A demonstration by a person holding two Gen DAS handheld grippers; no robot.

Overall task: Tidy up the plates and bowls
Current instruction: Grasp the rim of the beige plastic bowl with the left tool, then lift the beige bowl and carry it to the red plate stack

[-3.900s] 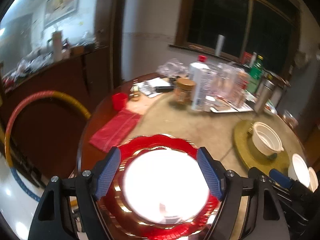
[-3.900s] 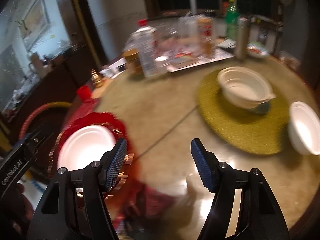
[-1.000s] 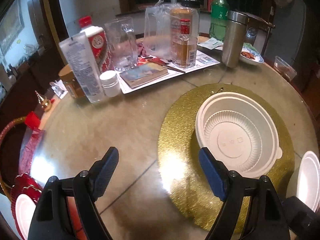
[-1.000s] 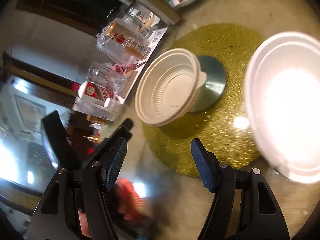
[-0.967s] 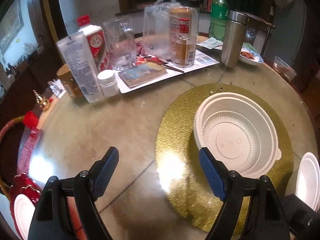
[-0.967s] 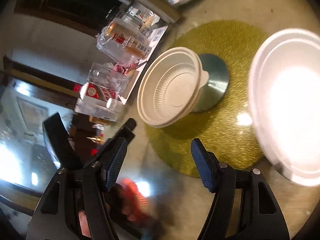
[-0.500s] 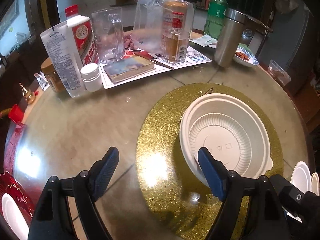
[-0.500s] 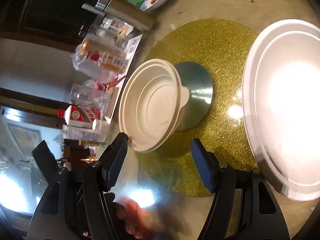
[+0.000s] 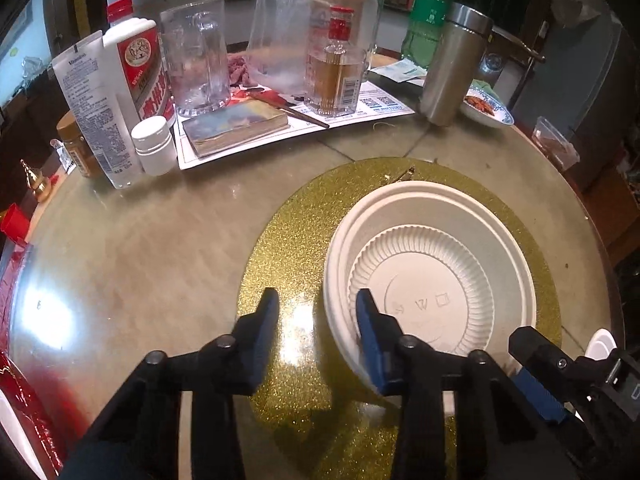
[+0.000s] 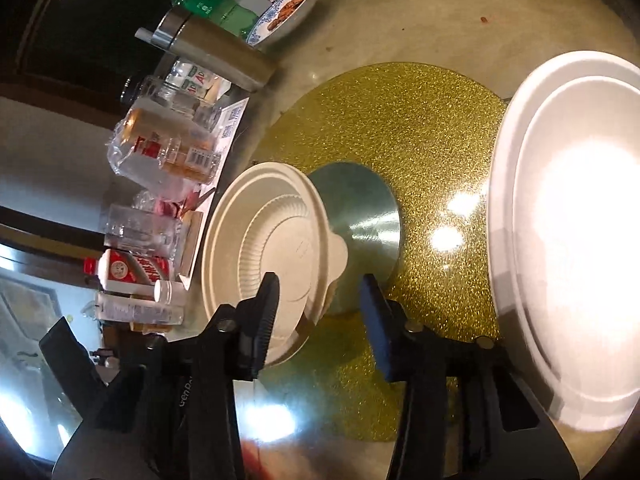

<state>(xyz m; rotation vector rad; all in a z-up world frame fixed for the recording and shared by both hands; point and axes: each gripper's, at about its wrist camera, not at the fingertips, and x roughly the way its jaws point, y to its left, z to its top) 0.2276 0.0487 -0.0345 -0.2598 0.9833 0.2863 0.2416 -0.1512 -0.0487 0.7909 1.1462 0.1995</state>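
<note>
Fingers, left gripper (image 9: 316,320): part-open, straddling near rim of white bowl (image 9: 432,276), not clamped. Right gripper (image 10: 318,312): part-open, empty, bowl rim between tips. Risk: thin rim flexing, bowl slipping off gold mat (image 9: 288,232).

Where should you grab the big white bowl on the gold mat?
Probably the white bowl by its thin near rim, coming from the gold mat side. The left hand-held gripper is open, one finger inside the wall, one outside.

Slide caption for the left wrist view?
Open left gripper straddling the near rim of a white disposable bowl on a gold glitter placemat.
</note>
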